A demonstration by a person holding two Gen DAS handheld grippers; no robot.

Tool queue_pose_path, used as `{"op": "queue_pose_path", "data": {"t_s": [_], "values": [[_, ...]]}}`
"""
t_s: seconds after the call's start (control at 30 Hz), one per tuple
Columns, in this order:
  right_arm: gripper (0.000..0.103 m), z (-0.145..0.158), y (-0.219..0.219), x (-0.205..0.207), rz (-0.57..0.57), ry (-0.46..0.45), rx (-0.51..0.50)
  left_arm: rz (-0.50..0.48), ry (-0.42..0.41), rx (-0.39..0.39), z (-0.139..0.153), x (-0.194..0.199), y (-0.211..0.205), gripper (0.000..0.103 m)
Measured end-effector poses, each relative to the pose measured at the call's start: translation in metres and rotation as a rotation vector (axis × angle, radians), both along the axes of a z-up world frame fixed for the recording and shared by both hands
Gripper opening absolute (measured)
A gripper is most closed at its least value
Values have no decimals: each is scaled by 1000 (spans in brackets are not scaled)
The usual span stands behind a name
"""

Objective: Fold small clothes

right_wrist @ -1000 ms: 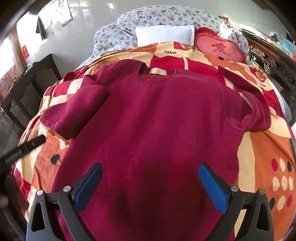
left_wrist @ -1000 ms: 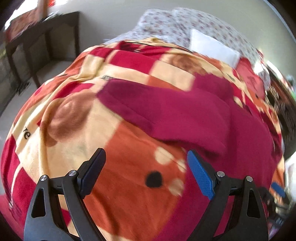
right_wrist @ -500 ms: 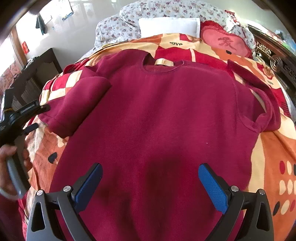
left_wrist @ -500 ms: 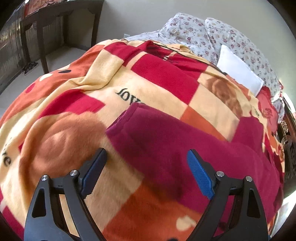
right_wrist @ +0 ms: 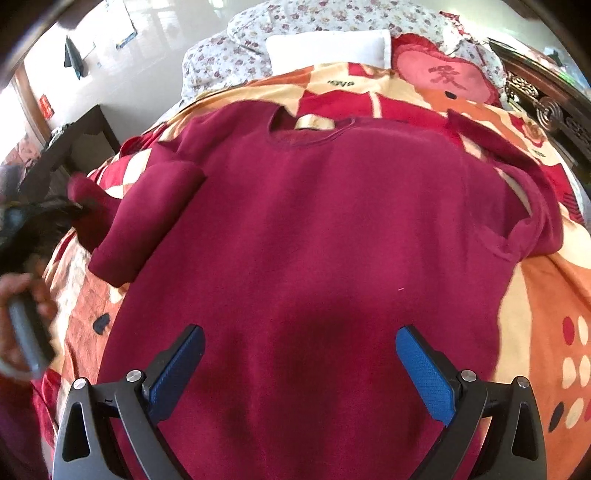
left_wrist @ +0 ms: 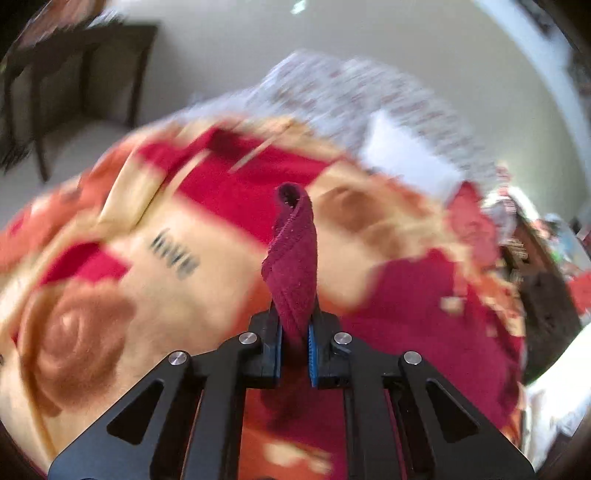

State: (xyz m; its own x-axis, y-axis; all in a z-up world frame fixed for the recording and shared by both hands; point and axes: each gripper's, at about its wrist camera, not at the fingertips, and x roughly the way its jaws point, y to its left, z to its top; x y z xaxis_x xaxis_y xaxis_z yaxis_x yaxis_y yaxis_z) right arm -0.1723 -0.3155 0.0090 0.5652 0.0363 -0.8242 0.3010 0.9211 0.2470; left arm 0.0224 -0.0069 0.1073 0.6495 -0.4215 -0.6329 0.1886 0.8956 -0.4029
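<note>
Sleeve fold begun.
My left gripper (left_wrist: pixel 294 341) jaws pinch the sleeve cuff (left_wrist: pixel 293 258); my right gripper (right_wrist: pixel 299 363) jaws gape above the sweater (right_wrist: pixel 325 229), flat on the bed (right_wrist: pixel 543 295); folds remain.

My bed is covered by a blanket (right_wrist: pixel 535 295) checked in orange, cream and red, and a dark red T-shirt (right_wrist: pixel 314 240) lies spread flat across its middle, neckline toward twelve o'clock. At twelve o'clock rest floral pillows (right_wrist: pixel 314 22) and a white pillow (right_wrist: pixel 328 48). A red heart-shaped cushion (right_wrist: pixel 443 74) sits at one o'clock.
</note>
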Motion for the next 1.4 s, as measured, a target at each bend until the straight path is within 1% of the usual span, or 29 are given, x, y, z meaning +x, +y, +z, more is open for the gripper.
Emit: {"op": "queue_pose_path", "data": {"t_s": [0.03,0.07,0.13,0.17,0.23,0.3,0.37,0.43,0.5,0.57,0.63,0.7,0.73,0.77,0.83,0.87,0.9,0.93,0.97,1.0,1.03,1.07,1.1,1.17,1.2,1.3,1.4], "values": [[103,2,-7,-2,-15,-8,3,-31,-37,-12,17,-9,-8,9],[103,4,-12,-5,-28,-14,7,-79,-88,-34,42,-22,-19,9],[103,8,-25,-14,-61,-31,13,-149,-142,-61,72,-39,-38,9],[103,10,-30,-17,-77,-37,14,-201,-173,-72,87,-51,-53,9],[103,14,-46,-30,-118,-47,17,-306,-216,-79,108,-76,-86,9],[103,16,-60,-41,-155,-53,21,-381,-220,-85,113,-90,-116,9],[103,16,-76,-52,-198,-50,25,-433,-199,-75,108,-101,-148,9],[103,14,-92,-65,-241,-43,34,-495,-150,-63,91,-111,-181,9],[103,11,-108,-80,-285,-34,44,-552,-98,-11,62,-118,-215,9],[103,6,-127,-96,-334,-22,71,-631,-21,40,30,-131,-243,9],[103,0,-142,-108,-384,-9,93,-703,70,79,2,-142,-259,10],[103,-3,-155,-120,-434,-2,103,-755,144,111,-18,-149,-264,13],[103,-4,-162,-125,-458,-6,112,-769,157,116,-20,-156,-263,13],[103,-5,-165,-129,-469,-8,117,-777,151,113,-19,-161,-258,13],[103,-4,-170,-130,-484,-15,136,-803,102,88,-5,-169,-239,26],[103,-3,-171,-129,-483,-22,144,-814,86,72,1,-170,-232,40],[103,0,-169,-126,-475,-36,149,-825,57,42,13,-171,-219,56],[103,2,-166,-122,-459,-52,149,-816,32,21,22,-170,-207,67],[103,5,-161,-118,-433,-69,148,-806,12,9,27,-168,-197,71],[103,7,-155,-113,-406,-83,145,-781,-25,0,34,-166,-181,76],[103,10,-149,-108,-373,-98,142,-754,-51,12,38,-161,-169,78],[103,14,-141,-101,-337,-114,136,-714,-74,41,39,-155,-157,78],[103,16,-135,-97,-307,-125,131,-664,-92,90,37,-147,-143,78],[103,17,-123,-84,-240,-128,112,-612,-76,136,27,-132,-127,78],[103,16,-119,-79,-214,-126,102,-573,-43,151,20,-121,-116,78],[103,10,-104,-62,-128,-111,60,-459,27,150,-1,-91,-96,78],[99,5,-91,-46,-32,-88,-3,-380,45,178,-12,-70,-88,78]]}}
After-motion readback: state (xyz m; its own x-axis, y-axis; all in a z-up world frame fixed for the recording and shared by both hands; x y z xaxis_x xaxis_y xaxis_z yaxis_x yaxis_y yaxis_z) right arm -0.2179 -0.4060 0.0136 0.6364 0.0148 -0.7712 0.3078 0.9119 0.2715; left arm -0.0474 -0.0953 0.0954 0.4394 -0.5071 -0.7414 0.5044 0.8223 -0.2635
